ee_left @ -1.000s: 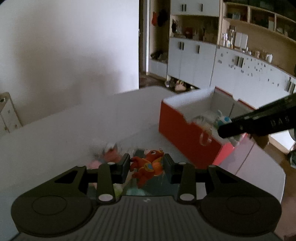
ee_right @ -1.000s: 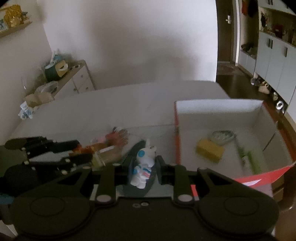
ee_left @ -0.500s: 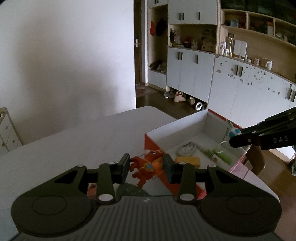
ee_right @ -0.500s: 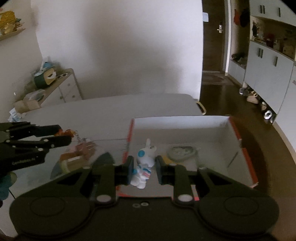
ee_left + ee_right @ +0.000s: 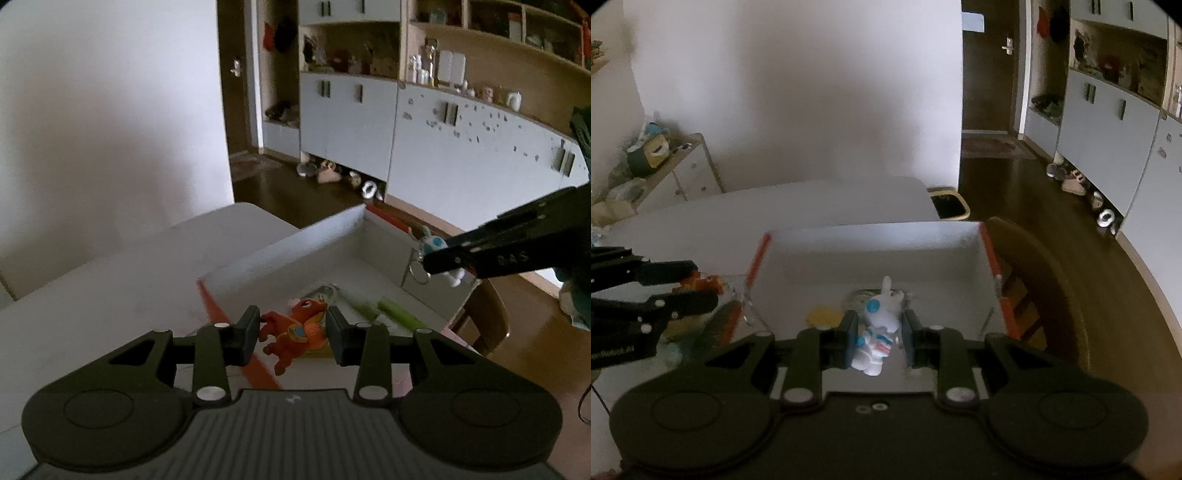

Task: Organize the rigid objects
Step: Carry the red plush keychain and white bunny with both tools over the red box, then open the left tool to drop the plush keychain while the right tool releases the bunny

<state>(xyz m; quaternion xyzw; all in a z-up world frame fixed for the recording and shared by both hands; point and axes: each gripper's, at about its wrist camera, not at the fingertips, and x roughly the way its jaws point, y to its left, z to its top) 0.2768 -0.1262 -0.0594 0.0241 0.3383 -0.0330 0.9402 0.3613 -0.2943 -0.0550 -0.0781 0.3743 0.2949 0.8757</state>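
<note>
**Two figurines held over the box**

We had the left hand-held gripper (image 5: 291, 334) closed on an orange dragon figurine (image 5: 295, 332), pads pressing its sides, above the near left edge of the red-and-white box (image 5: 280, 251) on the white worktop (image 5: 110, 288). Our right hand-held gripper (image 5: 876, 341) was clamped narrowly on a white rabbit astronaut figurine (image 5: 877, 332) over the box's interior. Inside the box lay a yellow block (image 5: 823, 316) and green tubes (image 5: 399, 314).

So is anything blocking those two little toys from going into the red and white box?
Nothing visible does. The box is open-topped. The white rabbit figure, held in the right gripper, hangs over its bare floor. The orange dragon toy, in the left gripper, is just over the near wall, above items already lying inside.
</note>
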